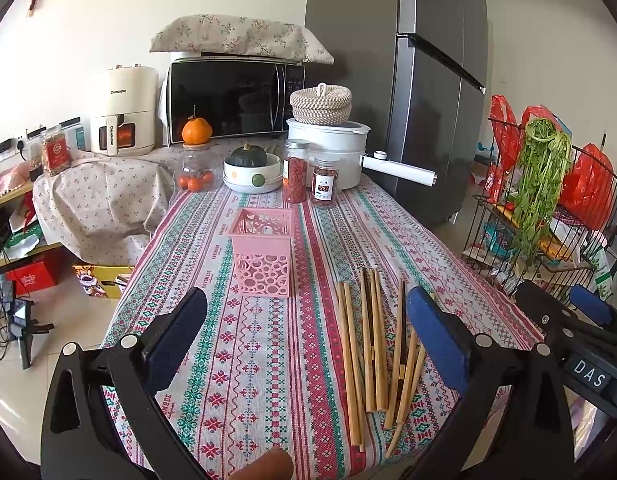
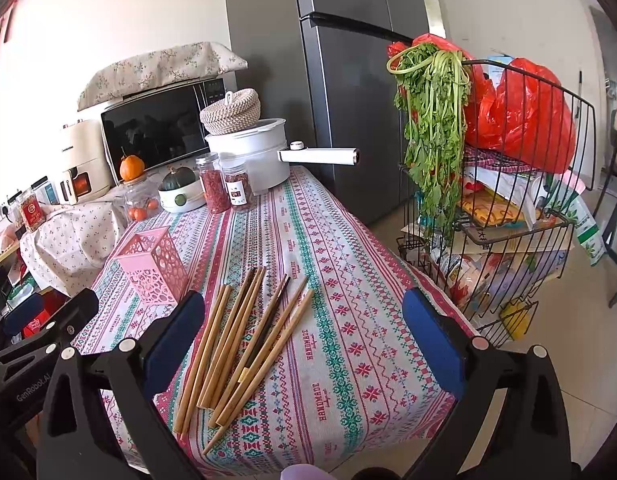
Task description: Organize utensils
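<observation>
Two parted grippers, left and right, above one chopstick pile.

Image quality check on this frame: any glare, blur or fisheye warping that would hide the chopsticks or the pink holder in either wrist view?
Left wrist view: chopsticks and pink holder sharp, evenly daylit; the fridge bows with fisheye warping, and the corners vignette black. Right wrist view: chopsticks and holder equally crisp; the far right wall is washed out, and the microwave door shows reflections. Both tongs hang open and empty.
</observation>
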Demonstrator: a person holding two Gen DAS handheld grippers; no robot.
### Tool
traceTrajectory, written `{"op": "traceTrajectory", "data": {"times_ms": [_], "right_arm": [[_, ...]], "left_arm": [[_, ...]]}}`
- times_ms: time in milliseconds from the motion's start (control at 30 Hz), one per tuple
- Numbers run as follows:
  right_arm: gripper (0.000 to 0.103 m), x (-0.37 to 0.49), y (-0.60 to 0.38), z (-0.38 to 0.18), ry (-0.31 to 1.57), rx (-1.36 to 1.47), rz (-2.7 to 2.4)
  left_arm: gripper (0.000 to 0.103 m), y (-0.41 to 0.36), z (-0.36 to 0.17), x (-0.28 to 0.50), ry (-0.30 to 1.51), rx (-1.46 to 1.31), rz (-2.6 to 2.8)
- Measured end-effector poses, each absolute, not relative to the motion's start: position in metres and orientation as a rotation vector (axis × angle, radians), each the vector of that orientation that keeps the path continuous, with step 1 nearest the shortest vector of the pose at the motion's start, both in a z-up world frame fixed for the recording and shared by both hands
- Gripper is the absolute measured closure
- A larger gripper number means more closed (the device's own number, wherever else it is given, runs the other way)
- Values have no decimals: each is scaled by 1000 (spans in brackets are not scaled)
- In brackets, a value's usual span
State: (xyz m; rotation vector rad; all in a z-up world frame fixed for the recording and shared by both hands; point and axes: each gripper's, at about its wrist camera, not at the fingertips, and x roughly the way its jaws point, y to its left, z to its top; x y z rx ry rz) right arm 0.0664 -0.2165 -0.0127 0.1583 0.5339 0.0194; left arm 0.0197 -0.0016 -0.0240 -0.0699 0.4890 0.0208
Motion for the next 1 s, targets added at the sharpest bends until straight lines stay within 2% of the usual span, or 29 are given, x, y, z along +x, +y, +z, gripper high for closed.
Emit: {"op": "traceTrajectory", "data": {"times_ms": [267,400,600,800,867,900,967,1000], "right_arm": [[7,72,-218,-16,573,163,6],[7,81,-226,-20,643,205,-8],[7,117,-266,-18,804,457,-5],[7,180,-300,-19,967,661,45],[7,197,-306,-29,1000,723,62],[7,201,-307,-35,1008,735,63],[7,207,-308,-53,1036,731,60],[7,209,-308,-63,1064,725,56]], "left_arm": [[7,1,-28,29,530,-94,45],[7,12,-31,45,612,-176,47],[7,13,-22,82,715,-266,-27],[7,-37,-2,133,769,-112,-122],[8,-52,-6,155,848,-63,-128],[9,-59,-17,171,942,-47,-139],[34,-62,-39,189,1082,-61,-166],[37,-60,-55,198,1159,-87,-160]]}}
